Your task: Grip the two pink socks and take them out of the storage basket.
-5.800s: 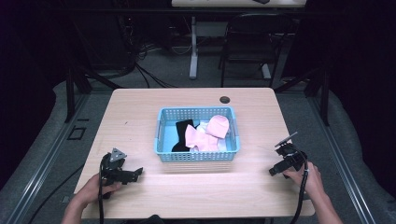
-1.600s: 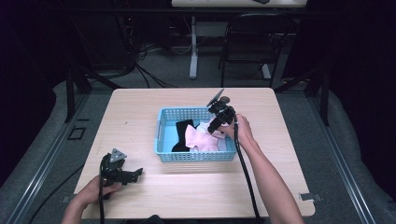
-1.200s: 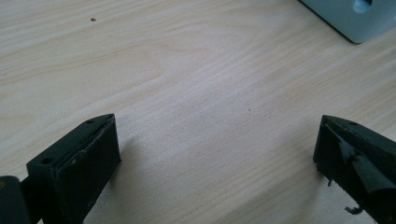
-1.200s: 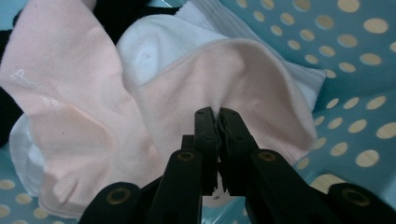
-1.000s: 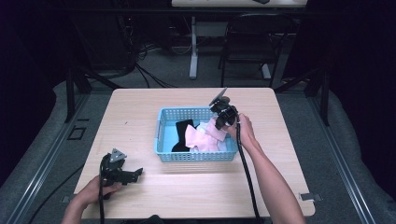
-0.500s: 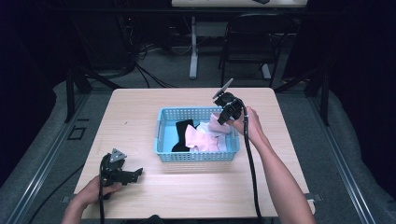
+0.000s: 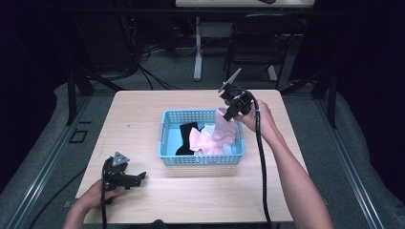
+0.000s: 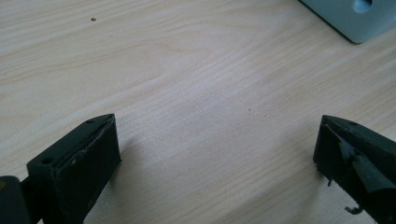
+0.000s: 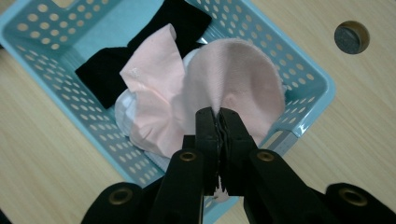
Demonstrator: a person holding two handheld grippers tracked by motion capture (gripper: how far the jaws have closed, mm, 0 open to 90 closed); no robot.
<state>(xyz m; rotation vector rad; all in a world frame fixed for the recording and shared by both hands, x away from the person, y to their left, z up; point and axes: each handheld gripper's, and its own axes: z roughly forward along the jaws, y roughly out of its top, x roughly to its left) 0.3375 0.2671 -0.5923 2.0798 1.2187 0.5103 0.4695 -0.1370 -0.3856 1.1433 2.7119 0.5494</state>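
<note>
A light blue perforated basket (image 7: pixel 165 136) (image 9: pixel 303 107) sits mid-table with black, white and pink cloths in it. My right gripper (image 7: pixel 228 113) (image 9: pixel 218 122) is shut on a fuzzy pink cloth (image 7: pixel 224 130) (image 9: pixel 243 79), lifted above the basket's far right corner so the cloth hangs down into it. A smoother pink cloth (image 9: pixel 154 84) and a black cloth (image 7: pixel 185 138) (image 9: pixel 112 65) lie beneath. My left gripper (image 7: pixel 136 180) (image 8: pixel 217 163) rests low over the bare wood at the table's near left, open, with nothing between its fingers.
A small dark round disc (image 9: pixel 351 37) lies on the table beyond the basket. A corner of the basket (image 8: pixel 355 18) shows far ahead of the left gripper. Bare wood surrounds the basket. A chair (image 7: pixel 253 43) and cables stand behind the table.
The right gripper came from the table's near right into the basket, shut on the fuzzy pink cloth and now lifts it up and toward the far right. The left gripper stayed still.
</note>
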